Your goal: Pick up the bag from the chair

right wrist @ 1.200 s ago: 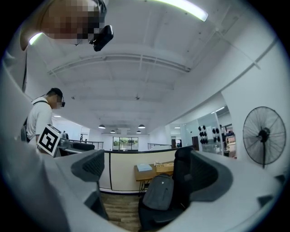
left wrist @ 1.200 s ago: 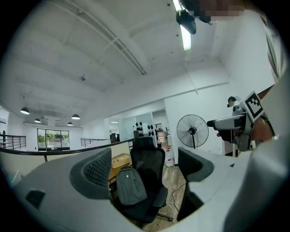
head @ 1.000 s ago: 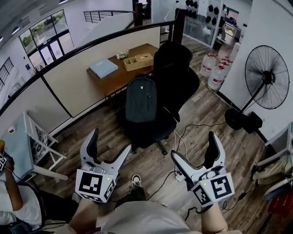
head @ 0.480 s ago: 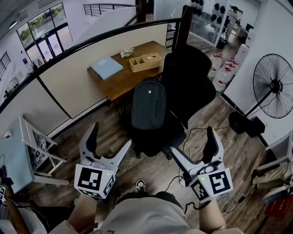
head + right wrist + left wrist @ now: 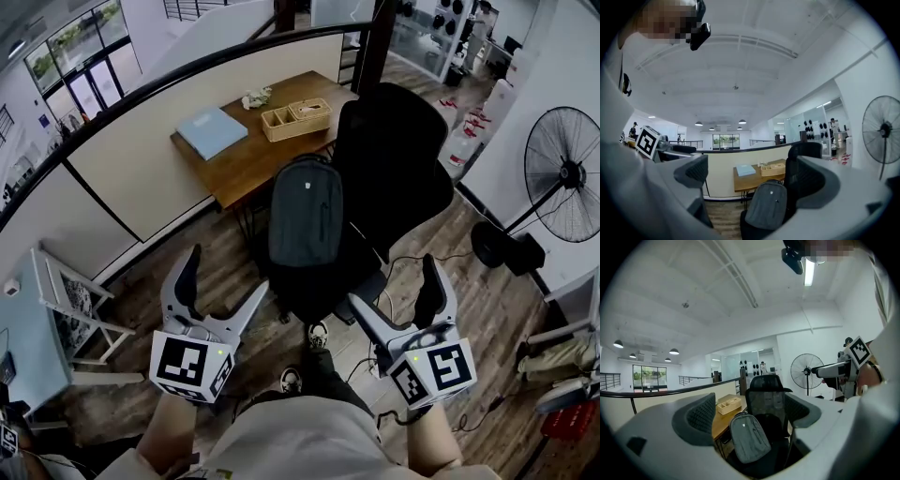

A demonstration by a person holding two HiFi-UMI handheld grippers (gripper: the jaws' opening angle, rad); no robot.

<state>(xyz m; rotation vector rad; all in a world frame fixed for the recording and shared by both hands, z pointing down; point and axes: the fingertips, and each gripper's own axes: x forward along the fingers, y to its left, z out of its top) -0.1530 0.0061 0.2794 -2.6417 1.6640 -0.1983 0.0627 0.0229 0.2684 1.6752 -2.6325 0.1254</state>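
A dark grey backpack (image 5: 306, 217) stands upright on the seat of a black office chair (image 5: 394, 159), leaning against its backrest. The same backpack (image 5: 749, 437) shows between the jaws in the left gripper view, and the backpack (image 5: 771, 205) again in the right gripper view. My left gripper (image 5: 223, 281) is open and empty, low and left of the chair. My right gripper (image 5: 394, 291) is open and empty too, low and right of the chair. Both are a short way in front of the bag and apart from it.
A wooden desk (image 5: 253, 150) behind the chair carries a blue folder (image 5: 212, 132) and a wooden tray (image 5: 292, 118). A standing fan (image 5: 561, 175) is at the right. A white rack (image 5: 70, 314) stands at the left. Cables (image 5: 412, 267) lie on the wood floor. A railing wall (image 5: 141, 141) runs behind the desk.
I have stepped closer to the chair: the bag and chair sit larger and nearer the grippers. Both grippers stay open, held in much the same pose. One foot now shows forward.
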